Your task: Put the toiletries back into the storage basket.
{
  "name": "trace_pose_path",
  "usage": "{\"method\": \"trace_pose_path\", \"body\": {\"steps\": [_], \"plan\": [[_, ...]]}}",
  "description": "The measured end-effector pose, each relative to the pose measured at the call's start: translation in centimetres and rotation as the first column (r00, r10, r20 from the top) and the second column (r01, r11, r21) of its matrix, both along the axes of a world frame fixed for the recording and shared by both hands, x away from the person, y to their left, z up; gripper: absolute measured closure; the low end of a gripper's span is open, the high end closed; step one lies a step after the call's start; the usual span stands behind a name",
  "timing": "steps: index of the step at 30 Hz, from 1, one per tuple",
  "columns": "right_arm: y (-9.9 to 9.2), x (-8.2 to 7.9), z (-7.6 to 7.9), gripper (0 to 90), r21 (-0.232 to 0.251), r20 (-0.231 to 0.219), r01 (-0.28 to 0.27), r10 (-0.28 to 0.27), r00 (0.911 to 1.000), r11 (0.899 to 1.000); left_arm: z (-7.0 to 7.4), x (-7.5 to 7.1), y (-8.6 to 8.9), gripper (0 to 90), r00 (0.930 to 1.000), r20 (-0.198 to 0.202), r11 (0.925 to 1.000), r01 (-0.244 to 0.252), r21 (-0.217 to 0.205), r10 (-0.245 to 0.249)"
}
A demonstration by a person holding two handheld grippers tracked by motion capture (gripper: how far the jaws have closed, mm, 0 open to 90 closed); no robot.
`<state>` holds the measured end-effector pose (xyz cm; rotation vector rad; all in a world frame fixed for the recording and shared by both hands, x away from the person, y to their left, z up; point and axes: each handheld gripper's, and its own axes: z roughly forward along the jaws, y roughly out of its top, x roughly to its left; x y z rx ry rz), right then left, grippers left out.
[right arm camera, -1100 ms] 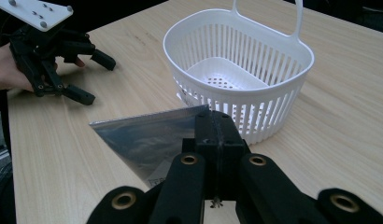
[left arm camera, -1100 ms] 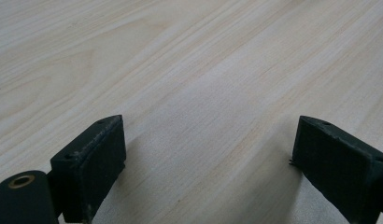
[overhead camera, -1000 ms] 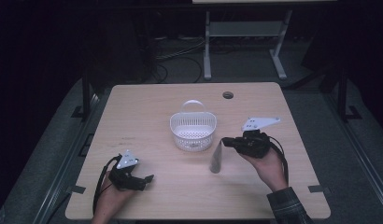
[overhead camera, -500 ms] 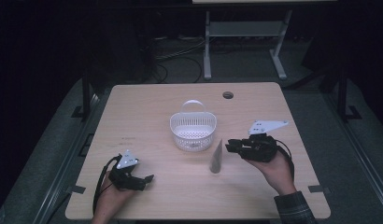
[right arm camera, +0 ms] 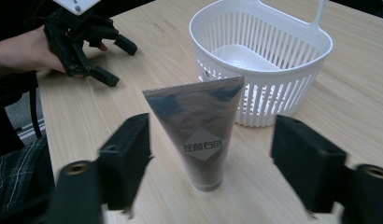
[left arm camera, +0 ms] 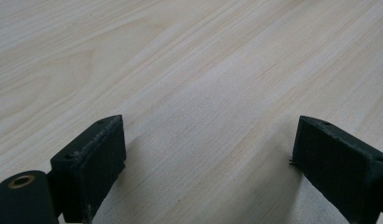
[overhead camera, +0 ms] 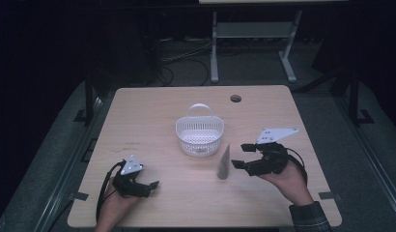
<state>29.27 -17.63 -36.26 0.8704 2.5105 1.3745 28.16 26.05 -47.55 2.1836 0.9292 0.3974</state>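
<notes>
Right gripper view looks straight at the tube, a dark grey squeeze tube standing upright on its cap with the crimped end at the top, just ahead of the right claw and in line with the gap between its jaws. Those jaws have just been opening and now stand wide on either side of the tube, clear of it, so nothing is gripped. A pale diamond label on the tube's front carries a few small characters, too small to read. Beyond the tube from this claw, close behind it but apart, sits a white slatted basket with a thin loop handle, holding nothing that can be seen. Nothing lies between the claw and the tube.

From the high view the tube stands just beside the right claw, the basket just past it, all on the pale wooden bench. Well apart, on the far side of the tube from the right claw, the left claw rests low on the bench. Its own view shows its jaws spread wide over bare wood, holding nothing.
</notes>
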Motion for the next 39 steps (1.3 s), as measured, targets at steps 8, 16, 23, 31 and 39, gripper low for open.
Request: {"method": "trace_pose_path", "body": {"steps": [8,16,23,31,39], "plan": [[0.7,0.0,0.2,4.1,-0.034,0.0,-0.01,0.01,0.9999,0.999,0.0,0.0,0.0,8.8,1.0,0.0,1.0,0.0,0.0,0.0],[2.0,0.9,0.4,2.9,-0.07,-0.001,-0.041,0.042,0.9991,0.997,0.0,0.0,0.0,8.8,1.0,0.0,1.0,0.0,0.001,0.0],[3.3,1.6,0.6,2.9,-0.085,-0.004,-0.076,0.076,0.9971,0.994,0.0,0.0,0.0,8.8,1.0,0.0,1.0,0.0,0.001,0.0],[4.5,2.5,0.4,2.9,-0.102,-0.017,-0.09,0.089,0.9959,0.991,0.0,0.0,0.0,8.8,1.0,-0.002,1.0,0.001,0.002,-0.001],[5.6,3.2,0.2,3.2,-0.129,-0.027,-0.117,0.114,0.9931,0.985,0.0,0.0,0.0,8.8,1.0,-0.001,1.0,0.0,0.001,0.0]]}}
